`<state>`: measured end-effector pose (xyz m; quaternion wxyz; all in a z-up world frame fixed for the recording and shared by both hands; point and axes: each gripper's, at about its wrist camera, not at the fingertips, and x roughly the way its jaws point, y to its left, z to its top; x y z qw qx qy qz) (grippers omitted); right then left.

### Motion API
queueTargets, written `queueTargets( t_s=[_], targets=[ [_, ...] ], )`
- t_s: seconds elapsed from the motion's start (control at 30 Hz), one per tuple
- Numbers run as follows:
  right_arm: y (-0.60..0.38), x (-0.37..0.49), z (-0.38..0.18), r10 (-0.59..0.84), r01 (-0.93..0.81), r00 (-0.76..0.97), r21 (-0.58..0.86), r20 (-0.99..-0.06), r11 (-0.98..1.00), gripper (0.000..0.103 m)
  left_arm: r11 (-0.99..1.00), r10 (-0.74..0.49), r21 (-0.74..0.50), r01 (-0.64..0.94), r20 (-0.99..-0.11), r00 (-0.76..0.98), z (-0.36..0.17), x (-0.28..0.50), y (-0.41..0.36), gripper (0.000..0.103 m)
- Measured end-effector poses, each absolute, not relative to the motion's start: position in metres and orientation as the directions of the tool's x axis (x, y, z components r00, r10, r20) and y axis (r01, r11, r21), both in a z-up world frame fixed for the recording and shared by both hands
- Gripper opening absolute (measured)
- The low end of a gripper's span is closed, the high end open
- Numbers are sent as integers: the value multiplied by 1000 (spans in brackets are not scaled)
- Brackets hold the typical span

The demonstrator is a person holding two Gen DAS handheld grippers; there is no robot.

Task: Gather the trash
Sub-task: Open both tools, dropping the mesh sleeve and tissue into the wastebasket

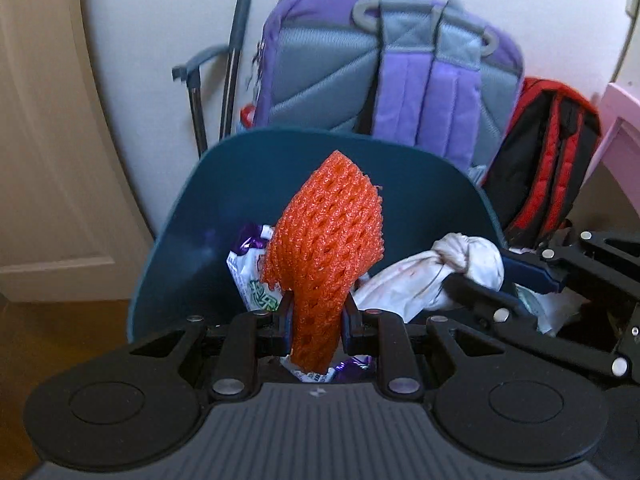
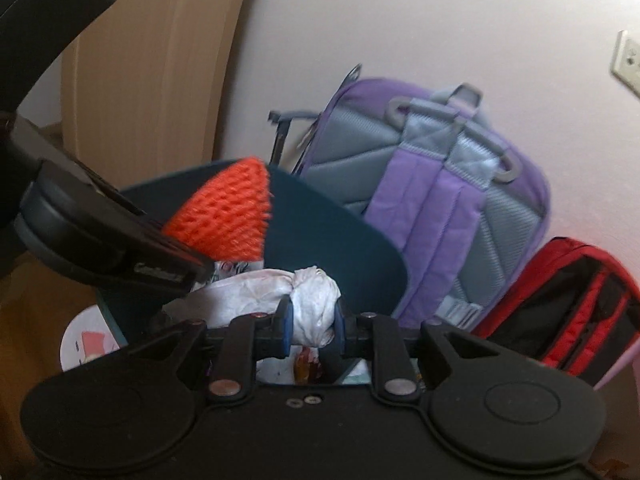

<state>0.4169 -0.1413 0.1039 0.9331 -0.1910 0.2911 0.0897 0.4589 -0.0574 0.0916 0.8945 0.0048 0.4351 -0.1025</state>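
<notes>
Orange foam net [image 1: 326,248] pinched between the pads of the left gripper [image 1: 318,322], standing up past the fingertips and hanging a little below them. It sits over the open mouth of a teal bin [image 1: 188,216]. Right gripper [image 2: 311,322] is clamped on a knotted white bag [image 2: 314,300], the knot just above its pads; the bag is also over the bin, to the right of the net. Inside the bin: a crumpled wrapper [image 1: 250,276] with purple and green print, more litter under it. Behind the bin, against a pale wall [image 1: 160,40], a purple-grey backpack [image 1: 404,76] stands upright. Red-black bag [image 1: 548,160] leans beside it on the right. Wooden door [image 1: 44,140] at left.
</notes>
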Motion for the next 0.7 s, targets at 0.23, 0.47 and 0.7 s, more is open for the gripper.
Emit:
queueTargets(
  t_s=[0.23, 0.47, 0.7],
  targets=[
    [-133, 435, 85, 72, -342, 767, -313, -637, 886, 25, 975, -165, -54, 217, -828, 536, 72, 476, -67, 22],
    [-129, 438, 76, 62, -366, 764, -352, -643, 861, 29, 978, -141, -36, 205, -837, 529, 63, 478, -69, 40],
    [-140, 433, 83, 61, -354, 770, -346, -635, 869, 44, 984, -143, -59, 166, -819, 556, 67, 469, -58, 69]
  ],
)
